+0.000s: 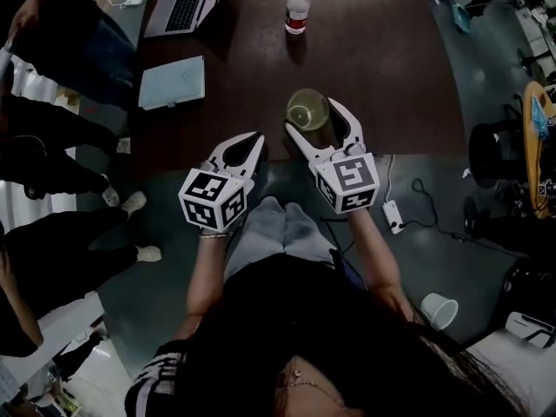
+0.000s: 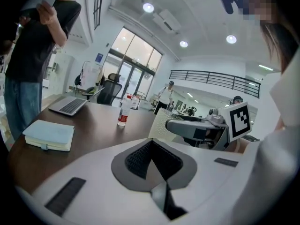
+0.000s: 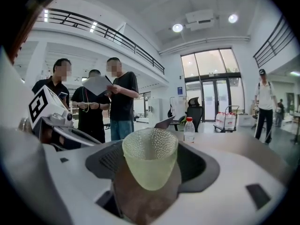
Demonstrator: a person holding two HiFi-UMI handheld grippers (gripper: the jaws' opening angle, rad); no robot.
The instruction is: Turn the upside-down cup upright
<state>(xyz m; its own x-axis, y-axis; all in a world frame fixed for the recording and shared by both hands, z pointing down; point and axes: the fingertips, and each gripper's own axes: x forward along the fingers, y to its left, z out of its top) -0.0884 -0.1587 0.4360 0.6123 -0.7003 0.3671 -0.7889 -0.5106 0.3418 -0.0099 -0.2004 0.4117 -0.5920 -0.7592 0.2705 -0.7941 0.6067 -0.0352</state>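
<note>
— Cup point(image 1: 308, 109) first: where is it, and which way up?

— Mouth up, between the jaws of the right gripper point(image 1: 313, 116), over the near edge of the dark table point(image 1: 391, 68). It is pale yellow-green and see-through, with a pimpled wall, wider at the rim than at the base.

— Anything in it?

— From the head view, which looks straight down into it, it appears empty; only its own bottom shows through.

— Other containers?

— A clear bottle point(image 1: 297, 9) with a red cap and a red label stands upright farther back on the table, well apart from the cup. How full it is I cannot tell. A white cup point(image 1: 439, 309) is on the floor at the person's right, away from the table.

— And the fingers?

— The right gripper's fingers point(image 1: 352, 127) stand wide apart, one on each side of the cup's wall, and they grip it. The left gripper point(image 1: 253, 137) hangs just beside it, on the left, its jaws pressed together with nothing between them.
</note>
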